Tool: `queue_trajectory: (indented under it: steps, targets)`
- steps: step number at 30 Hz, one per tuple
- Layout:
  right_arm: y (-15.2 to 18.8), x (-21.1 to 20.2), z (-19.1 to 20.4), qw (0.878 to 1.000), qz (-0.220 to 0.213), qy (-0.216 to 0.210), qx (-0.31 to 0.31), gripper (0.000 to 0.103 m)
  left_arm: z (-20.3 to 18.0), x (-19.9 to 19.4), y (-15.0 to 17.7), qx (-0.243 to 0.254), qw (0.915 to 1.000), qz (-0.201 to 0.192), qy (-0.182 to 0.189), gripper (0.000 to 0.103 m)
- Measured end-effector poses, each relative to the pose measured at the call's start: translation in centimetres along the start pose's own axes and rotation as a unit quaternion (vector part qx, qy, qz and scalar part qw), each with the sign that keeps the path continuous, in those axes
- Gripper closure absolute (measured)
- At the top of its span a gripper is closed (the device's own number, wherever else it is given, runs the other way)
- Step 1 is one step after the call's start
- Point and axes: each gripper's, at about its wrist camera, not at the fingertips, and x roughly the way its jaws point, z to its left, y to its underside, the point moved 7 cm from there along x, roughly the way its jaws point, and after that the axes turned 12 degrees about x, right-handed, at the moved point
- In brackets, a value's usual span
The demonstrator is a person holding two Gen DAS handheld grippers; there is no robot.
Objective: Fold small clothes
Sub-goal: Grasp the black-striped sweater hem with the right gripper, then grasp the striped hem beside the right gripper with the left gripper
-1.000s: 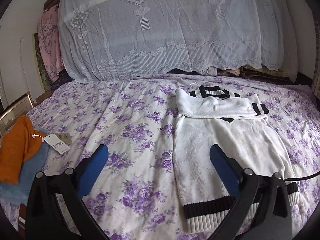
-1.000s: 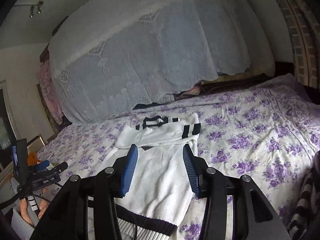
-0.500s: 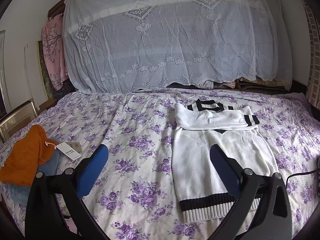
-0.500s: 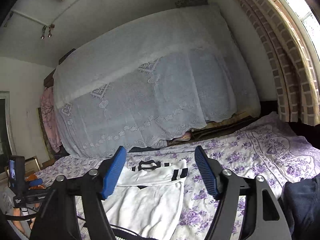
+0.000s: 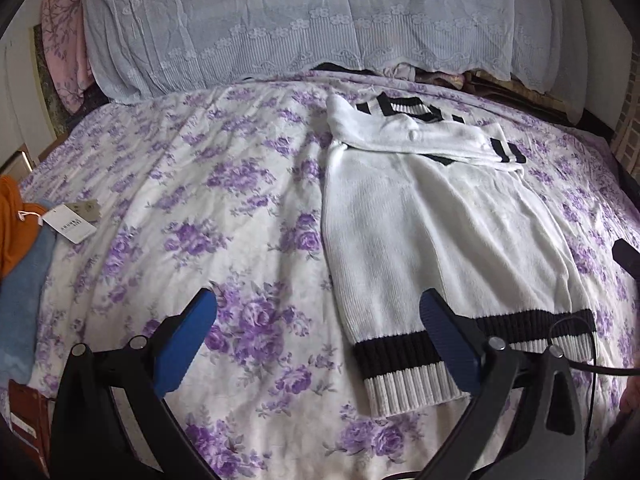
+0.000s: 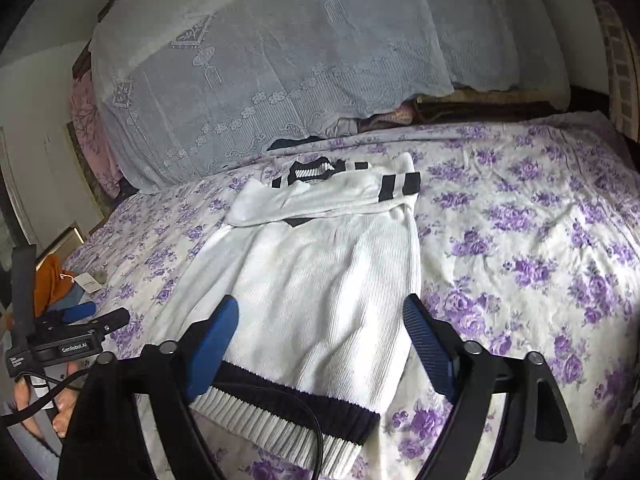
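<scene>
sweater (image 5: 436, 220) – sleeves folded, mid-bed, long axis toward headboard | hem just ahead of both | left hand-held gripper (image 5: 318, 336), right hand-held gripper (image 6: 320, 334) – spread, empty; right nearer

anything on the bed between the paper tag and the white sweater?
Nothing: between the paper tag and the white sweater lies only bare flowered bedsheet. It shows best in the left wrist view.
</scene>
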Motion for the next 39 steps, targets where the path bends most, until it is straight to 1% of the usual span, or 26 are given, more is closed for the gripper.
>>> queue_trajectory:
  steps: [2,4,6,8,11,14,16,17,19,21,23,25,27,28,29,31,32,33,34,36,39]
  targets:
    - [0.1,0.0,-1.4,1.0,0.005,0.004,0.022,0.048,-0.2,0.6,0.4,-0.001,0.9998,0.003,0.019,0.004]
    - [0.3,0.1,-3.0,0.999,0.015,0.014,0.043,0.054,-0.1,1.2,0.7,-0.004,0.9996,0.006,0.028,0.004]
    - [1.0,0.5,-4.2,0.997,0.032,0.019,0.065,0.054,0.3,1.9,1.0,-0.013,0.999,0.014,0.039,0.004]
    - [2.0,1.2,-4.7,0.995,0.058,0.011,0.085,0.054,0.6,2.6,1.3,-0.026,0.9973,0.03,0.061,0.004]
    - [3.6,1.8,-4.6,0.991,0.094,0.0,0.099,0.054,0.2,3.0,1.8,-0.034,0.9919,0.048,0.113,0.004]
    - [4.9,1.9,-4.2,0.988,0.114,-0.009,0.105,0.054,-2.0,3.1,2.2,-0.008,0.9849,0.063,0.161,0.004]
    - [5.6,1.8,-3.9,0.987,0.121,-0.011,0.102,0.054,-3.9,3.3,2.8,0.018,0.9799,0.077,0.184,0.004]
    - [5.8,1.8,-3.8,0.988,0.12,-0.01,0.099,0.053,-4.7,3.3,3.0,0.03,0.978,0.082,0.19,0.004]
    - [5.8,1.8,-3.7,0.988,0.119,-0.01,0.095,0.053,-5.7,3.4,3.3,0.051,0.9785,0.082,0.182,0.004]
    - [5.8,2.0,-3.9,0.987,0.121,-0.012,0.101,0.053,-6.2,3.5,3.2,0.06,0.9777,0.078,0.185,0.004]
    - [5.6,1.9,-4.3,0.986,0.12,-0.016,0.115,0.054,-5.6,3.7,3.0,0.041,0.9769,0.076,0.195,0.004]
    - [5.4,1.8,-4.7,0.984,0.118,-0.021,0.13,0.054,-4.4,4.1,2.5,0.003,0.9745,0.072,0.212,0.004]
    - [5.3,2.1,-4.9,0.982,0.122,-0.025,0.144,0.054,-3.5,4.6,2.1,-0.034,0.9673,0.073,0.241,0.006]
    - [5.3,2.2,-4.8,0.981,0.124,-0.028,0.148,0.054,-3.4,4.8,1.9,-0.041,0.9653,0.072,0.247,0.007]
    - [5.3,2.4,-4.7,0.98,0.125,-0.031,0.151,0.054,-3.4,4.9,1.7,-0.042,0.9649,0.07,0.249,0.01]
    - [5.2,2.7,-4.5,0.979,0.128,-0.035,0.153,0.054,-3.8,4.9,1.5,-0.032,0.9655,0.066,0.25,0.022]
    - [5.2,2.9,-4.5,0.979,0.13,-0.037,0.154,0.059,-4.2,4.8,1.5,-0.026,0.965,0.067,0.252,0.036]
    - [5.2,2.9,-4.5,0.978,0.132,-0.037,0.157,0.062,-4.5,4.8,1.5,-0.022,0.9649,0.067,0.253,0.041]
    - [5.3,2.9,-4.6,0.977,0.134,-0.039,0.16,0.065,-4.6,4.7,1.5,-0.019,0.9653,0.064,0.252,0.043]
    - [5.5,2.7,-4.5,0.975,0.14,-0.048,0.166,0.066,-4.8,4.4,1.6,-0.015,0.9632,0.063,0.261,0.053]
    - [6.1,2.3,-4.6,0.971,0.151,-0.06,0.175,0.066,-5.1,4.3,2.0,-0.016,0.9591,0.07,0.274,0.054]
